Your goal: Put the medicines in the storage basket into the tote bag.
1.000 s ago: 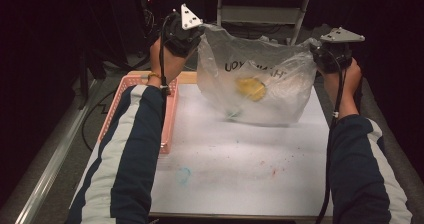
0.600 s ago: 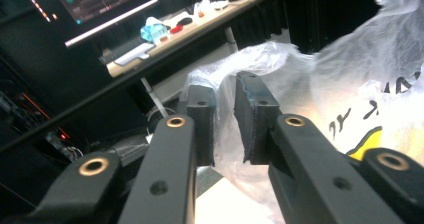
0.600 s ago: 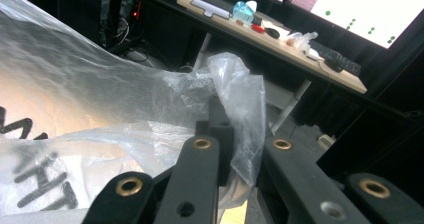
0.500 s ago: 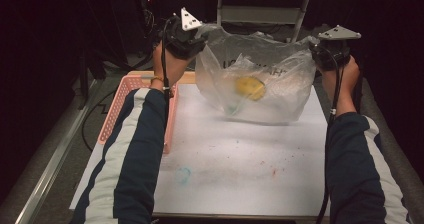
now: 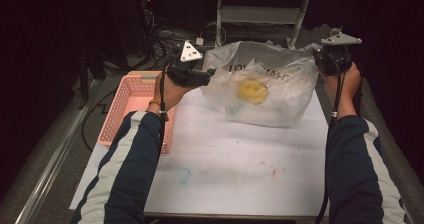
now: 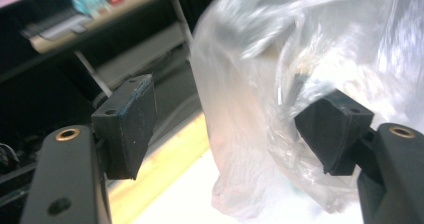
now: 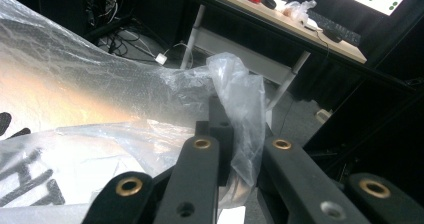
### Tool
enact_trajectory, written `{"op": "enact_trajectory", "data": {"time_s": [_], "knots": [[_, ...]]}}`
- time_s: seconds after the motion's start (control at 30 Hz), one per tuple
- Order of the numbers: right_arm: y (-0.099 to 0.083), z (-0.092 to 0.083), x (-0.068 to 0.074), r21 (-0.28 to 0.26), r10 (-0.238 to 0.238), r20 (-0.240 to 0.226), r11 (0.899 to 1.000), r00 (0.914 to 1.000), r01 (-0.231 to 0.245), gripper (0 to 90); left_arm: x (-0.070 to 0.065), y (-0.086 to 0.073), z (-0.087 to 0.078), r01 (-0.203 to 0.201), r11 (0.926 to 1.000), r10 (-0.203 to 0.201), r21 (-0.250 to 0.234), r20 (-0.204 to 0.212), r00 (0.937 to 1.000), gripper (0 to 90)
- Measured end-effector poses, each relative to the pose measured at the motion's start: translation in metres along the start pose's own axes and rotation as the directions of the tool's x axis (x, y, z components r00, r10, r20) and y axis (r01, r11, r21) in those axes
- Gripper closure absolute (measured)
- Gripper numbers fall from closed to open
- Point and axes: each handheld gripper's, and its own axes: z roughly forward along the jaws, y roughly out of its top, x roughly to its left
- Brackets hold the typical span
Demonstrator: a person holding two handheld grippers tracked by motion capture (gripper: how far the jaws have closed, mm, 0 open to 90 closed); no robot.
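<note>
Plastic bag [image 5: 270,86]: clear, with a yellow thing [image 5: 251,91] inside — it rests on the far part of the table [image 5: 235,159], between the two grippers.
Left hand-held gripper [image 6: 225,129]: jaws wide apart, the bag's edge hangs between them without touching either pad.
Right hand-held gripper [image 7: 239,149]: jaws closed on the bag's corner — the plastic bunches up above them.
Pink basket [image 5: 131,101]: at the table's left edge, beside the left arm.

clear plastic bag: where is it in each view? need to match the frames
High view: plastic bag at the table's far centre-right, between both hand-held grippers.
Left gripper view: right half of the picture, between the open jaws.
Right gripper view: left and centre, an edge pinched in the jaws.
Shared landmark: the bag's black lettering.
</note>
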Motion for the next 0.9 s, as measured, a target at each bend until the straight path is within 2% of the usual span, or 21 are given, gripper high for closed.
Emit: {"op": "enact_trajectory", "data": {"time_s": [0.07,0.23,0.27,0.3,0.33,0.37,0.4,0.43,0.5,0.57,0.63,0.77,0.9], "knots": [[0.001,0.000,0.001,0.000,-0.005,0.000,1.000,1.0000,0.005,89.2,-0.002,-0.006,0.011,0.005,0.9995,-0.005,0.031,0.007,1.0000,24.6],[0.001,0.002,0.003,0.002,-0.009,-0.002,1.000,1.0000,0.009,89.2,-0.001,-0.018,0.031,0.048,0.9956,-0.052,0.080,0.047,0.9975,24.4],[0.001,0.002,0.003,-0.002,-0.008,-0.005,1.000,1.0000,0.008,89.2,0.000,-0.021,0.035,0.051,0.9948,-0.058,0.088,0.071,0.9958,28.0],[0.001,0.002,0.003,-0.004,-0.008,-0.007,1.000,0.9999,0.008,89.2,0.000,-0.023,0.038,0.056,0.9940,-0.064,0.095,0.080,0.9947,39.1],[0.001,0.001,0.003,-0.007,-0.007,-0.010,1.000,0.9999,0.007,89.2,0.001,-0.024,0.041,0.060,0.9927,-0.070,0.104,0.086,0.9938,44.1],[0.002,0.001,0.003,-0.011,0.000,-0.015,1.000,0.9999,0.000,89.2,0.002,-0.025,0.043,0.047,0.9924,-0.058,0.114,0.093,0.9940,60.4],[0.002,-0.001,0.003,-0.016,-0.001,-0.019,1.000,0.9998,0.001,89.2,0.001,-0.026,0.043,0.035,0.9926,-0.046,0.117,0.094,0.9946,72.3],[0.003,-0.002,0.003,-0.025,-0.010,-0.021,1.000,0.9997,0.010,89.2,0.002,-0.025,0.041,0.017,0.9939,-0.028,0.109,0.095,0.9951,80.8],[0.007,-0.007,0.003,-0.039,-0.015,-0.022,0.999,0.9996,0.014,89.3,0.004,-0.020,0.031,0.014,0.9982,-0.019,0.059,0.085,0.9962,85.6],[0.011,-0.013,0.002,-0.059,-0.013,-0.027,0.998,0.9996,0.012,89.3,0.008,-0.012,0.017,0.015,0.9999,-0.015,0.006,0.088,0.9960,86.2],[0.017,-0.020,0.000,-0.080,-0.012,-0.026,0.997,0.9996,0.010,89.3,0.010,-0.004,0.002,0.003,0.9996,-0.001,-0.027,0.071,0.9975,86.3],[0.030,-0.033,0.001,-0.116,-0.036,-0.013,0.993,0.9993,0.034,89.3,0.011,0.009,-0.021,-0.012,0.9972,0.016,-0.074,0.050,0.9986,86.3],[0.044,-0.040,0.001,-0.142,-0.047,0.000,0.989,0.9989,0.046,89.3,0.008,0.015,-0.035,-0.011,0.9954,0.014,-0.095,0.031,0.9994,86.2]]}}
